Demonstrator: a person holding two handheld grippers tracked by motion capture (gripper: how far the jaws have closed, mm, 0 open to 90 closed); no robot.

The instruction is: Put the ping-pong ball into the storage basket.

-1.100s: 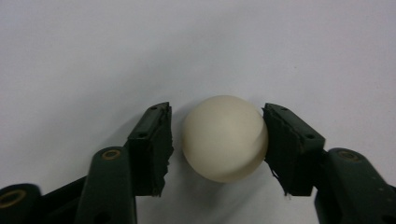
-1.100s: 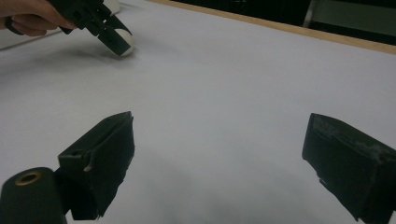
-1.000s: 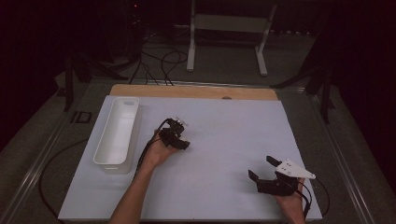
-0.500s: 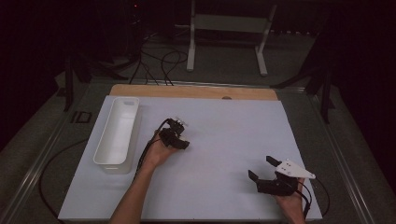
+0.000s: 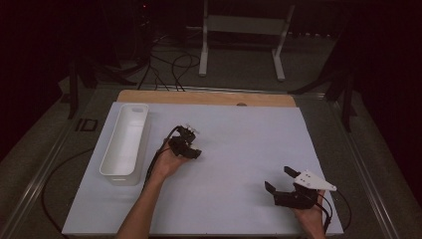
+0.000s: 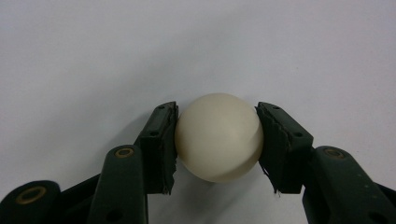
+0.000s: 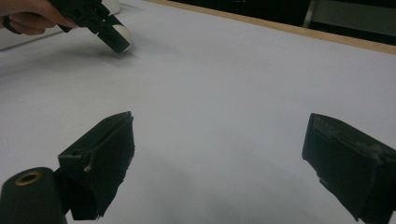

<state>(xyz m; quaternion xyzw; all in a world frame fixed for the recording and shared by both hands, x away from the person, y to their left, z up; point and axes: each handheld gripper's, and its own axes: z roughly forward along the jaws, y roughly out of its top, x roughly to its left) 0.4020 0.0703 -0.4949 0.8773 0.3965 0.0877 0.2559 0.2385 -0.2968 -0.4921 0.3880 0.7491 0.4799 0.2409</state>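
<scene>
Pinching a cream ball [image 6: 218, 136] at its widest part, the left gripper [image 6: 218, 140] has a pad [image 6: 164, 144] pressed flat to each side, a hold that likely keeps a round thing from slipping out. Ball and gripper sit low over the white table sheet [image 5: 239, 149], left of centre, just right of the long white tray [image 5: 125, 142], probably the ball's goal. Near the front right edge, the right gripper [image 5: 279, 180] idles with jaws spread wide and nothing between them, well apart from the work.

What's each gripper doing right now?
Left gripper: closed on the white ball.
Right gripper: open, holding nothing.
</scene>
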